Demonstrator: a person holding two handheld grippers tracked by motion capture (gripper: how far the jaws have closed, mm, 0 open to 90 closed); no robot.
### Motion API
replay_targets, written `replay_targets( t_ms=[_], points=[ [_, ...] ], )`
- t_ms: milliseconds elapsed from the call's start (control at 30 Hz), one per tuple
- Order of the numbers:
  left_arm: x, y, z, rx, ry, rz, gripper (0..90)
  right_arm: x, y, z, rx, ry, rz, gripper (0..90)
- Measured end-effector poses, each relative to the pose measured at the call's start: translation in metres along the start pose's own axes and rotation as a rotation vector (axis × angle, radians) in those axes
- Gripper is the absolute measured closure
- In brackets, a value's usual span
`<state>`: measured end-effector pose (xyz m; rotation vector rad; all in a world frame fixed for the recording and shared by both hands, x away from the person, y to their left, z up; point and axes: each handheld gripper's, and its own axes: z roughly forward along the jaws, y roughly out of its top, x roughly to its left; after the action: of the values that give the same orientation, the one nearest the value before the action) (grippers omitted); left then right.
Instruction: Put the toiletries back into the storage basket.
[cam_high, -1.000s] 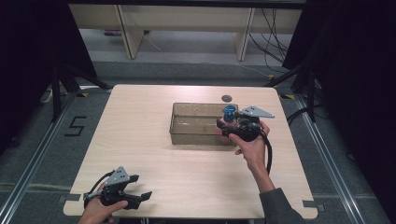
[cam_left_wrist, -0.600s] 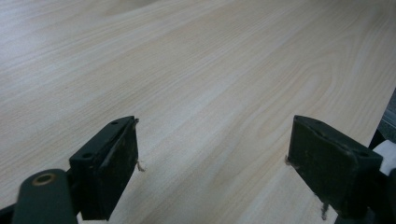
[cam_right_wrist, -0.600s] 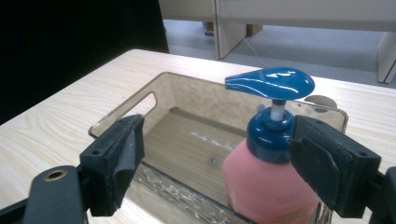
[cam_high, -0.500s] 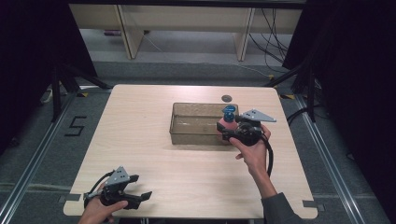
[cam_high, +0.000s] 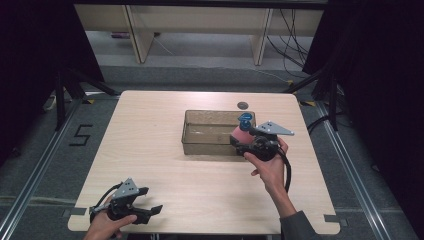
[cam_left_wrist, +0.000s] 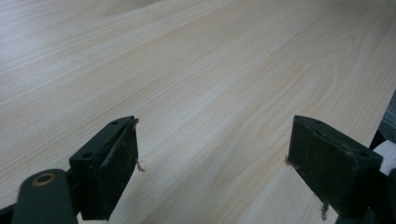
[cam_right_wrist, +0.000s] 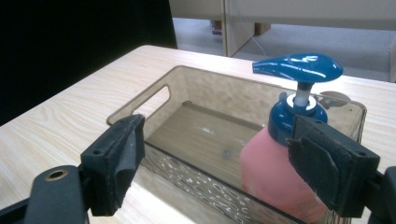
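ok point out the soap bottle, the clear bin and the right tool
soap bottle (cam_right_wrist: 275, 172): right gripper view, pink body
clear bin (cam_right_wrist: 177, 86): right gripper view, far wall
right tool (cam_high: 237, 140): high view, between its tips

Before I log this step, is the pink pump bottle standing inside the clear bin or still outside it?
Inside. The pump bottle stands upright within the bin, behind its near wall, blue pump on top.

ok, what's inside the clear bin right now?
A pink pump bottle with a blue pump head stands at one end of the clear bin. The rest of the floor looks bare. The bottle's base is hidden behind the near wall and the right gripper.
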<state>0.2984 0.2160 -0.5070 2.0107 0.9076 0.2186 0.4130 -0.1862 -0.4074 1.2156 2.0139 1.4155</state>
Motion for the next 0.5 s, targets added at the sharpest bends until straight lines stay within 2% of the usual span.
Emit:
replay_targets(
  t_ms=[67,167,233,267,333,367,433,500],
  points=[
    [0.0000,0.0001,-0.0001,0.003,-0.001,0.001,15.5,-0.0011,-0.0016,0.0009,-0.023,-0.002,-0.022,19.4],
    [0.0000,0.0001,-0.0001,0.003,-0.002,0.001,15.5,0.0005,-0.0021,-0.0011,-0.005,0.004,-0.006,19.4],
    [0.0000,0.0001,-0.0001,0.003,-0.001,0.001,15.5,0.0006,-0.0030,-0.0008,-0.017,0.010,-0.020,19.4],
    [0.0000,0.0001,-0.0001,0.003,-0.002,0.001,15.5,0.0005,-0.0034,-0.0011,-0.019,-0.003,-0.025,19.4],
    [-0.0001,0.0001,-0.0001,0.003,-0.002,0.001,15.4,0.0015,-0.0042,-0.0020,-0.007,0.002,-0.016,19.4],
    [-0.0001,0.0001,0.0000,0.003,-0.002,0.001,15.4,0.0035,-0.0053,-0.0021,-0.003,0.009,0.009,19.4],
    [-0.0001,0.0000,0.0000,0.004,-0.003,0.001,15.4,0.0021,-0.0059,-0.0020,-0.009,0.009,-0.019,19.4],
    [0.0000,0.0000,0.0000,0.004,-0.002,0.001,15.4,0.0037,-0.0065,-0.0029,0.007,0.014,-0.006,19.4]
  ],
)
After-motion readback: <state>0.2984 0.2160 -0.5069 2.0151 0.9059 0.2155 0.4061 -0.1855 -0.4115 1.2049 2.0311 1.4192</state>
